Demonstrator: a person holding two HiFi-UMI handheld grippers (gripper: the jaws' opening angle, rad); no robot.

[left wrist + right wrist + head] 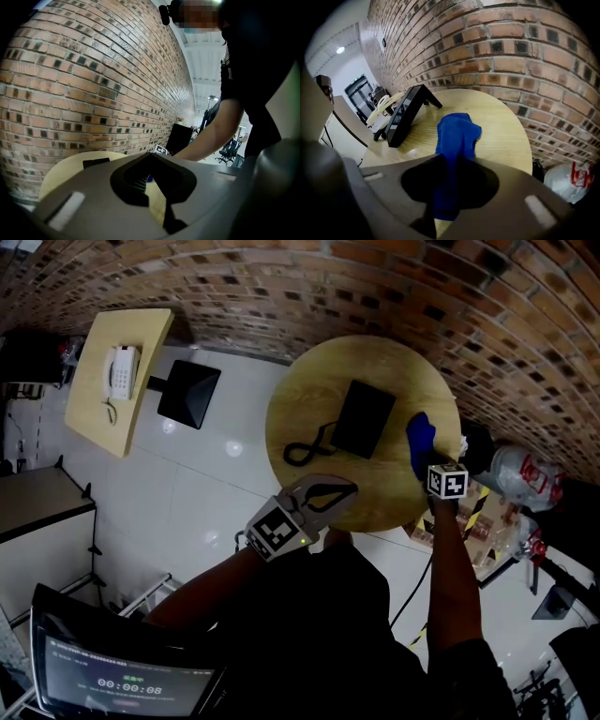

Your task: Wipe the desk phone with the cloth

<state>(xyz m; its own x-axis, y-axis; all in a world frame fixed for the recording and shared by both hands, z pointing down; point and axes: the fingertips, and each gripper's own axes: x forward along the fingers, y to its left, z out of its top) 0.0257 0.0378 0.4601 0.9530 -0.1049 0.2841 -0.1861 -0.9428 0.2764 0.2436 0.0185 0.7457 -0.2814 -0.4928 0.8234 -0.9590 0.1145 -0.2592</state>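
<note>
A black desk phone (364, 418) stands on the round wooden table (375, 362), its coiled cord (305, 448) trailing toward the near left. To the phone's right lies the blue cloth (421, 442), and my right gripper (427, 463) is shut on its near end. In the right gripper view the cloth (457, 136) runs from between the jaws out over the wood, with the phone (405, 115) to its left. My left gripper (349, 489) hovers at the table's near edge, shut and holding nothing. The left gripper view shows the phone (96, 162) low and far off.
A brick wall (394, 287) stands right behind the round table. A rectangular table (141, 343) with a white phone (122, 371) is at the far left, a black stand (189, 393) beside it. Plastic bags (525, 474) lie at the right; a monitor (122, 681) sits bottom left.
</note>
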